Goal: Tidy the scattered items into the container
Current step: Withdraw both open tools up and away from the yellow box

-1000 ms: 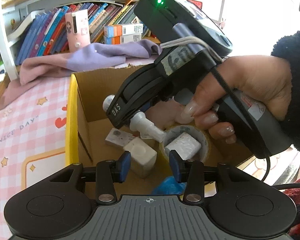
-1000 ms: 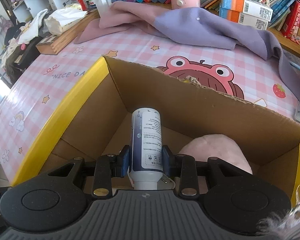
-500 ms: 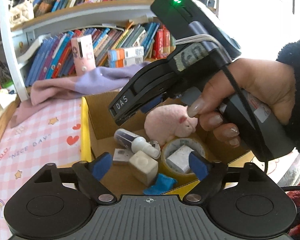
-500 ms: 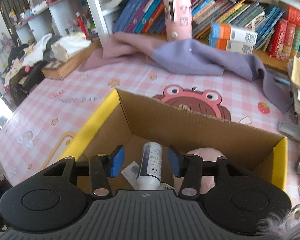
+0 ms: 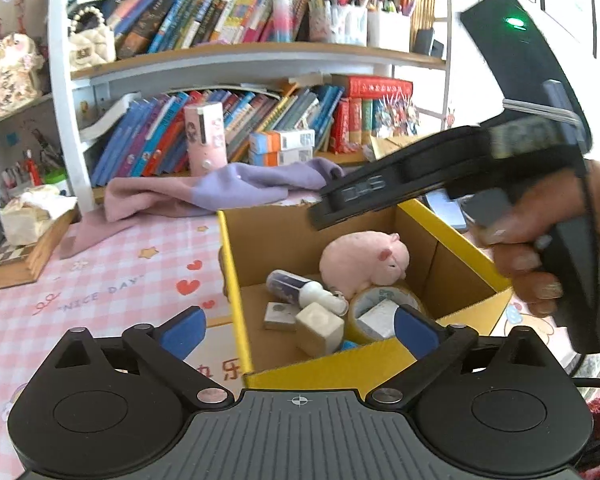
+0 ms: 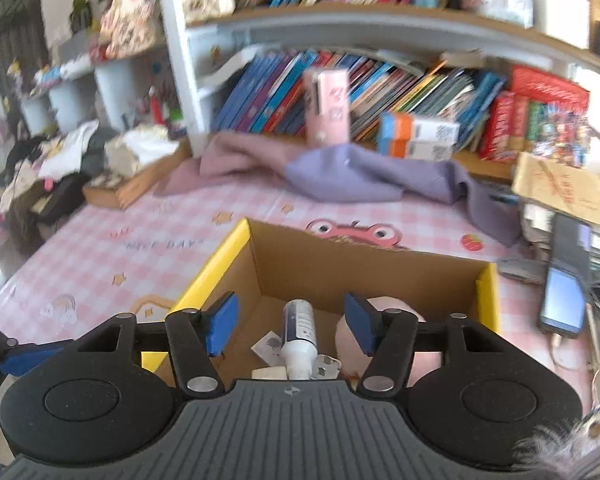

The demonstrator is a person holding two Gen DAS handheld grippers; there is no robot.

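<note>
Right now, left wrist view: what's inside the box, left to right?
Flat grey tile → white cube → tape roll. Behind that row: white bottle → pink plush pig. All lie inside the cardboard box.

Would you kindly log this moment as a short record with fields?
container: cardboard box, yellow rim, on pink checked tablecloth
inside: pink plush pig, white bottle lying flat, tape roll, cream block
left hand-held gripper: jaws opening, nothing between them
right hand-held gripper: jaws opening, above the bottle, not touching it
</note>
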